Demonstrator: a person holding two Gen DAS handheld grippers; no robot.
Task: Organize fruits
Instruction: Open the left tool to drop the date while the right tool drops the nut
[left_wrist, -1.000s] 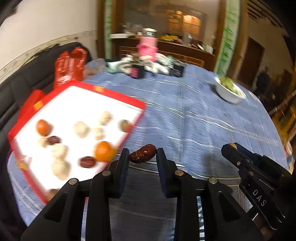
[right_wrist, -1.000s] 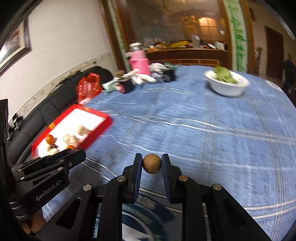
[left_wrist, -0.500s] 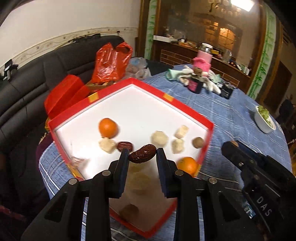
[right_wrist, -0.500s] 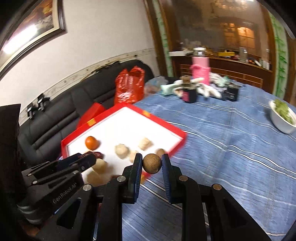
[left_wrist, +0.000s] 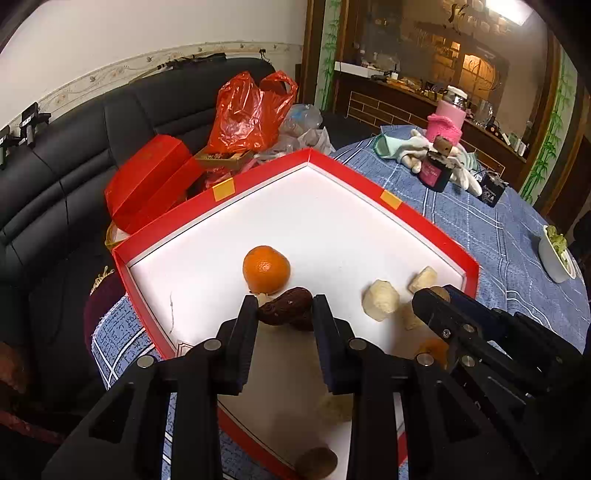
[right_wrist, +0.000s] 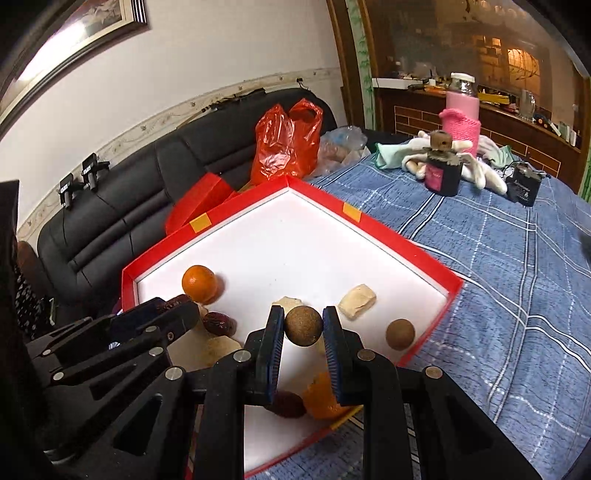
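My left gripper (left_wrist: 285, 306) is shut on a dark red date (left_wrist: 284, 311), held over the red-rimmed white tray (left_wrist: 369, 184) just in front of an orange (left_wrist: 266, 267). My right gripper (right_wrist: 303, 326) is shut on a round brown longan (right_wrist: 303, 325) above the same tray (right_wrist: 424, 258). Loose in the tray lie an orange (right_wrist: 199, 283), a second date (right_wrist: 219, 324), another longan (right_wrist: 400, 333), pale peeled pieces (right_wrist: 357, 301) and a second orange (right_wrist: 323, 400) partly hidden under my right fingers. The left gripper (right_wrist: 173, 314) shows at the left of the right wrist view.
The tray sits at the edge of a blue checked tablecloth (right_wrist: 498, 258). Beyond it are a black sofa (left_wrist: 92, 129), a red plastic bag (left_wrist: 251, 114) and a red box (left_wrist: 147, 177). A pink-wrapped bottle (right_wrist: 461, 114), a small dark bottle (right_wrist: 443, 166), gloves and a white bowl (left_wrist: 554, 254) stand further back.
Both grippers swung left from the open tablecloth to above the tray, each still gripping its fruit. The tray now fills the middle of both views.
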